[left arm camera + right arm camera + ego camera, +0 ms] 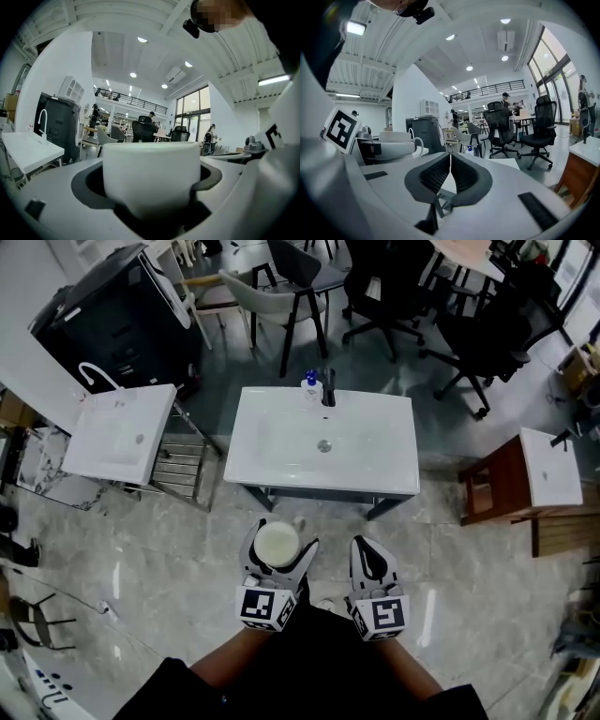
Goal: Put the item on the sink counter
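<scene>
A white cup (pixel 277 545) sits between the jaws of my left gripper (pixel 279 538), which is shut on it, held over the floor in front of the sink counter (pixel 253 470). In the left gripper view the cup (pixel 151 173) fills the space between the dark pads. My right gripper (pixel 367 546) is beside it, to the right, with nothing in it. Its ribbed pads (pixel 464 176) meet in the right gripper view, so it is shut. The white counter has a black faucet (pixel 329 387) and a blue-capped soap bottle (pixel 310 382) at its far edge.
A smaller white sink (pixel 122 432) on a metal rack (pixel 183 465) stands at the left, with a black cabinet (pixel 122 324) behind it. A wooden stand with a white basin (pixel 548 465) is at the right. Office chairs (pixel 394 287) crowd the far side.
</scene>
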`<state>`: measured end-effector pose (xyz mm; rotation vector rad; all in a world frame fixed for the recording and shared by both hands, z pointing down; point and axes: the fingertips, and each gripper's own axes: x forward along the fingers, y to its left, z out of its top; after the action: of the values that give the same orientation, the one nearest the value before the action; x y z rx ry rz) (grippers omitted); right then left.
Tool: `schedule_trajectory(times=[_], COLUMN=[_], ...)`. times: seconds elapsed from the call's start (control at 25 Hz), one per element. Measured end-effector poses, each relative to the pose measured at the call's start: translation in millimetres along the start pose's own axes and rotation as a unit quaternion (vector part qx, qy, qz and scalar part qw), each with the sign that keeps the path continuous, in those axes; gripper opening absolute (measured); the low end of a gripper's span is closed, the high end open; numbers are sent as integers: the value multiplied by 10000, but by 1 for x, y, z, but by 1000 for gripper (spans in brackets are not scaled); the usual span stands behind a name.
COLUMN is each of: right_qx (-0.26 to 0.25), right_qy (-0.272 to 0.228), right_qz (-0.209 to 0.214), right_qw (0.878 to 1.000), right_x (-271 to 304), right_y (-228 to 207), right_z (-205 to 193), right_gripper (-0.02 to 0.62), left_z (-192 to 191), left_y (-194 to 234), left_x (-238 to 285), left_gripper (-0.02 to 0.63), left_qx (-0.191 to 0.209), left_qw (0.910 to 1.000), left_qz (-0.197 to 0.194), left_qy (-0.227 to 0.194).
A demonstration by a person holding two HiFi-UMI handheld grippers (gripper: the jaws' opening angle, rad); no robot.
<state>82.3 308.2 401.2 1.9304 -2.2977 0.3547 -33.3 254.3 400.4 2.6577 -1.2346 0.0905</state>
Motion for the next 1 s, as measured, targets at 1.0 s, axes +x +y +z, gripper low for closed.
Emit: schedule_trajectory(times=[1.0], right_qx=[-601], right_qy=[168], right_qz=[-240], right_qw=[9978], right_x=[250], right_y=[34], right_z=[77], right_gripper=[32], left_z=[29], left_y=[213], left_x=[126], left_gripper=[468], left_qx=[-331], left_qw=[9989], left_qz=[-312], left_qy=[116])
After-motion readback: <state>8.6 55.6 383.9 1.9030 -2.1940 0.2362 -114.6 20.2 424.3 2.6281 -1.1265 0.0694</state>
